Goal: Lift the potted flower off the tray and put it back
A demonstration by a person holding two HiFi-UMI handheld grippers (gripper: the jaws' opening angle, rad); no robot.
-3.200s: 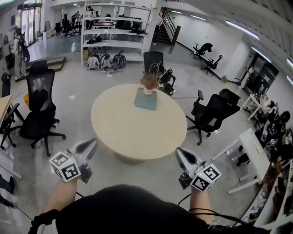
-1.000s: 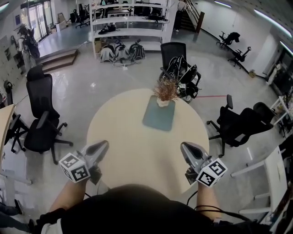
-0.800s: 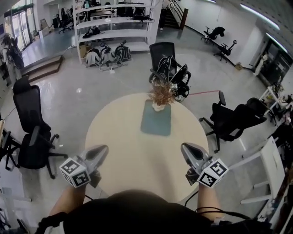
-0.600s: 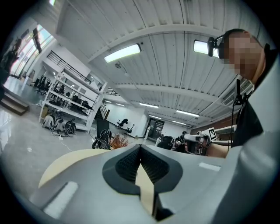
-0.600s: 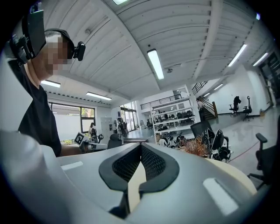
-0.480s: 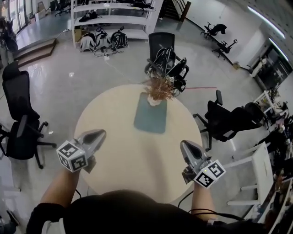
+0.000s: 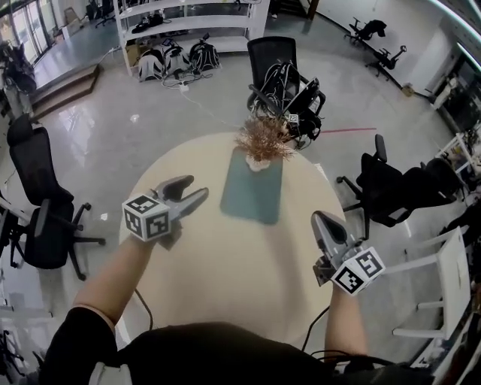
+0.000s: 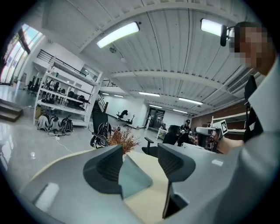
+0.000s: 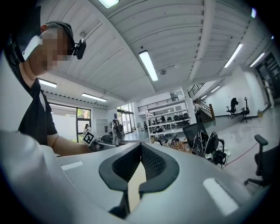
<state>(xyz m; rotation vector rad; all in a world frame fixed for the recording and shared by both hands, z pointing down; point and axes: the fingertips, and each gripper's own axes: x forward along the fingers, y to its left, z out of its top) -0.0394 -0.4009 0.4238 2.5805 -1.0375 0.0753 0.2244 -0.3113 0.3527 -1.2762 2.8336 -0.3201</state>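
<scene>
The left gripper (image 7: 198, 188), empty, has just been opening near the tray (image 7: 252, 194). The right gripper (image 7: 321, 219) is clenched. The flower (image 7: 263, 140) stands on the tray.

Head view hangs high over the person, facing steeply down on the round beige worktop (image 7: 225, 263). Left gripper view skims low over that worktop, looking level across the grey-teal rectangular tray (image 8: 135, 177) to the dried brown potted flower (image 8: 124, 139) close ahead. Right gripper view looks level too, from farther back. All three share the flower and the white shelving rack (image 7: 225, 21) behind.
</scene>
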